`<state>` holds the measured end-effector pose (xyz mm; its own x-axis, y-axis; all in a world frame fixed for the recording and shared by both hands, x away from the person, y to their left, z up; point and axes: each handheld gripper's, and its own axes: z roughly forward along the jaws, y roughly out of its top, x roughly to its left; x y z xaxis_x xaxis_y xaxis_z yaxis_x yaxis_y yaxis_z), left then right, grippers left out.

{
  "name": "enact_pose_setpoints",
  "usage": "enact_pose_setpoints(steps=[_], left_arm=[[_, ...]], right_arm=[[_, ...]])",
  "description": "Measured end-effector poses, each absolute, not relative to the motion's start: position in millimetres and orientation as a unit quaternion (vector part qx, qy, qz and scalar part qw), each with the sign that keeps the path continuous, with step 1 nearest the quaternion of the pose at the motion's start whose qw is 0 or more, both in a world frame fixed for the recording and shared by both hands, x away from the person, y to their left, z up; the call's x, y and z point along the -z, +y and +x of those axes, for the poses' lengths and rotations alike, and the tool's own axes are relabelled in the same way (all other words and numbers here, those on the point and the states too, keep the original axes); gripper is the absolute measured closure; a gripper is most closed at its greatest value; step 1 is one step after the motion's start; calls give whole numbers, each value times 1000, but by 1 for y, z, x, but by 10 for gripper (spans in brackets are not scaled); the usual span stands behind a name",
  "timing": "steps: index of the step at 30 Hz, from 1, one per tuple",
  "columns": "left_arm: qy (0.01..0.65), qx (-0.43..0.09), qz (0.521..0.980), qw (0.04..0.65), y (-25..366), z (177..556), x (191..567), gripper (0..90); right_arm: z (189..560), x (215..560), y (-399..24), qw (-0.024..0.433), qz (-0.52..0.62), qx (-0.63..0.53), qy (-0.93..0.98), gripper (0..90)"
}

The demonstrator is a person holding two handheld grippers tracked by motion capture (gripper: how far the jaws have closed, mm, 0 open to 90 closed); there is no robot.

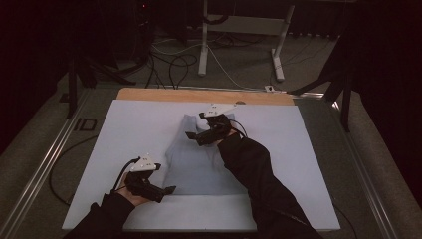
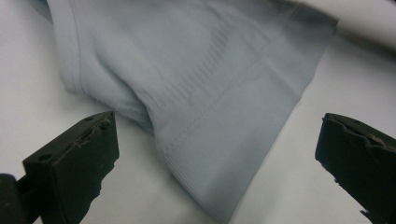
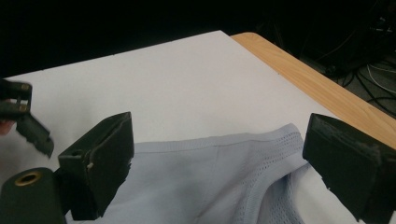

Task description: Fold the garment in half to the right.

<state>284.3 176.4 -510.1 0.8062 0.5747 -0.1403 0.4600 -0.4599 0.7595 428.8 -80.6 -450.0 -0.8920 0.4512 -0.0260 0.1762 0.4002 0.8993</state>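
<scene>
A pale blue sleeveless knit top (image 1: 194,164) lies flat in the middle of the white sheet (image 1: 134,129). My left gripper (image 1: 169,190) sits at the garment's near left corner, pointing right. In the left gripper view it is open (image 2: 215,158), with the hem corner of the top (image 2: 196,84) lying between and just beyond the jaws. My right gripper (image 1: 191,135) hovers over the top's far end, pointing left. In the right gripper view it is open (image 3: 224,163) above the mesh shoulder area of the top (image 3: 210,177), holding nothing. The left gripper (image 3: 23,116) appears at that view's left edge.
The sheet covers most of a wooden table, whose bare edge (image 1: 199,94) shows at the far side. A metal rail (image 1: 45,164) runs along the left. White desk legs (image 1: 203,50) and cables (image 1: 169,64) stand on the floor behind.
</scene>
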Motion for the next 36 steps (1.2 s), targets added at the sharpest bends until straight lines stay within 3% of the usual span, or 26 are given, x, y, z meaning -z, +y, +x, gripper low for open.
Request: enact_pose_setpoints(steps=[10, 11, 15, 26, 27, 34, 36], left_arm=[[314, -45, 863, 393, 174, 289, 526, 104], [314, -42, 863, 392, 174, 290, 526, 150], [323, -41, 861, 390, 175, 297, 530, 177], [316, -28, 866, 386, 170, 295, 531, 370], [314, -29, 867, 386, 170, 293, 531, 417], [316, -78, 872, 365, 159, 280, 531, 483], [315, -87, 876, 356, 154, 278, 530, 563]], right_arm=[[435, 454, -70, 127, 187, -507, 832, 91], [437, 456, -68, 128, 185, -504, 834, 91], [438, 458, -66, 121, 191, -502, 835, 91], [443, 464, -63, 116, 194, -499, 836, 92], [443, 464, -63, 119, 188, -497, 839, 91], [444, 464, -62, 119, 191, -498, 837, 92], [444, 465, -62, 117, 193, -500, 836, 92]])
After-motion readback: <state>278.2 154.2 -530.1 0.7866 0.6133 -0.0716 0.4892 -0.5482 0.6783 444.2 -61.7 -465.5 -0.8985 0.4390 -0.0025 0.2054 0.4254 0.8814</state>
